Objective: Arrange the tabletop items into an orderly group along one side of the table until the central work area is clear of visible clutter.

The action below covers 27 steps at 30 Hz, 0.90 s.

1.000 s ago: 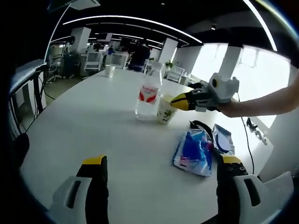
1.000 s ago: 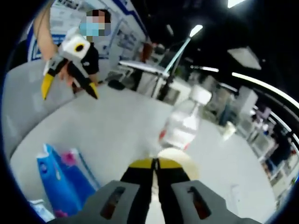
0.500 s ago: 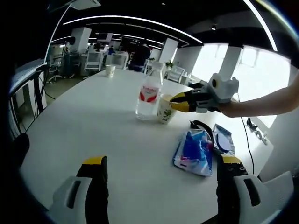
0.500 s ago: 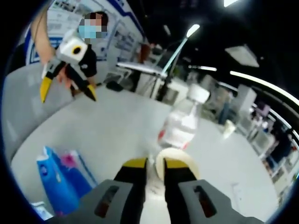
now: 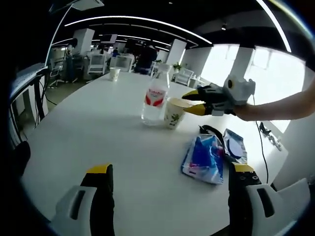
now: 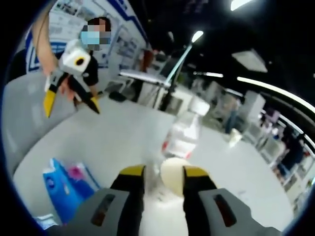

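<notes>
A paper cup (image 5: pixel 173 113) with a leaf print stands on the white table (image 5: pixel 83 123), touching a clear water bottle (image 5: pixel 153 101) with a red label. My right gripper (image 5: pixel 192 102) hovers open at the cup's rim on its right side. In the right gripper view the cup (image 6: pixel 173 173) sits between the parted jaws of the right gripper (image 6: pixel 164 172), with the bottle (image 6: pixel 184 135) just beyond. My left gripper (image 5: pixel 171 169) is open low over the near table, holding nothing. It also shows as the left gripper (image 6: pixel 69 101), held up by a person.
A blue tissue packet (image 5: pixel 204 158) lies right of centre, with a second blue packet and a black cable (image 5: pixel 230 145) behind it. Another paper cup (image 5: pixel 114 73) stands at the table's far end. Office chairs and desks ring the table. The packet (image 6: pixel 66 184) lies low on the left.
My right gripper's jaws have parted from shut on the cup's rim to open, letting the cup go. The cup stays upright beside the bottle. The left gripper has not moved.
</notes>
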### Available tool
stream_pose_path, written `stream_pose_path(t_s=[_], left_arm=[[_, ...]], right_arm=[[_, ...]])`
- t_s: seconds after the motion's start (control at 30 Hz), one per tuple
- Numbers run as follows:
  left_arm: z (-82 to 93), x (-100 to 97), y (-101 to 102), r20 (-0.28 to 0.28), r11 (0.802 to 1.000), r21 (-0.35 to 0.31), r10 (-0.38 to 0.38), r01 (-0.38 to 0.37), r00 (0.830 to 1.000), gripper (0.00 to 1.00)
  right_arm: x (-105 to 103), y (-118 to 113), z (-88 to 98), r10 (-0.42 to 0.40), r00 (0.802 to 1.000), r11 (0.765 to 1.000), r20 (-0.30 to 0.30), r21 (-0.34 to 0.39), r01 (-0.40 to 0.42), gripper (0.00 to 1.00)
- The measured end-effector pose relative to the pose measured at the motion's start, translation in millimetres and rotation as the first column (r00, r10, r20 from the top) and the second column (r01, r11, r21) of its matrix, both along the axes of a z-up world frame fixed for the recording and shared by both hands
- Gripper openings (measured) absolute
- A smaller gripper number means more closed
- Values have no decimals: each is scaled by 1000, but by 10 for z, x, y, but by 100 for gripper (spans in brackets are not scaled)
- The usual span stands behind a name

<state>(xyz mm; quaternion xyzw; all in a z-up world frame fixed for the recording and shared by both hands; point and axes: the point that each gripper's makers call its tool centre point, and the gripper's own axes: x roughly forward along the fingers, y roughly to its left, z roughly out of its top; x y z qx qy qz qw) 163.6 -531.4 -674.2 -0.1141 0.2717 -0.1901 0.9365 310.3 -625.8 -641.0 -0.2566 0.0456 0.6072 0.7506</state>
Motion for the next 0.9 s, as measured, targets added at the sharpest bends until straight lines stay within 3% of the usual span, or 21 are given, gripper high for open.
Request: stream_pose_path(t_s=[0.2,0.3,0.4,0.5,0.6,0.67,0.73,0.9], left_arm=[[47,16,-2,8,1000,-8,-3,3,1000,100],[108,19,7,26,999,37,-36,35,999,100],[162,40,14,40,998,49,-50,48,998,100],[175,54,23,43,997,61,-58,55,997,100],[252,63,22,68,998,45,-49,46,996,100],[344,101,19,106,1000,-12,-4,5,994,100],[381,94,12,101,996,-86,30,-21,994,100],[381,54,-53,101,999,-32,-15,19,995,100]], right_arm=[[-25,-66,71,-42,999,998,-27,43,43,41],[-41,-92,154,-55,998,996,-42,69,58,51],[-75,-164,236,-101,987,983,-126,141,118,63],[-134,-295,206,-139,976,977,-166,139,162,69],[-217,-412,204,-184,956,963,-227,151,222,72],[-343,-460,221,-186,923,951,-338,175,255,67],[-370,-528,257,-202,924,942,-325,195,275,65],[-541,-687,313,-240,894,910,-377,234,343,78]])
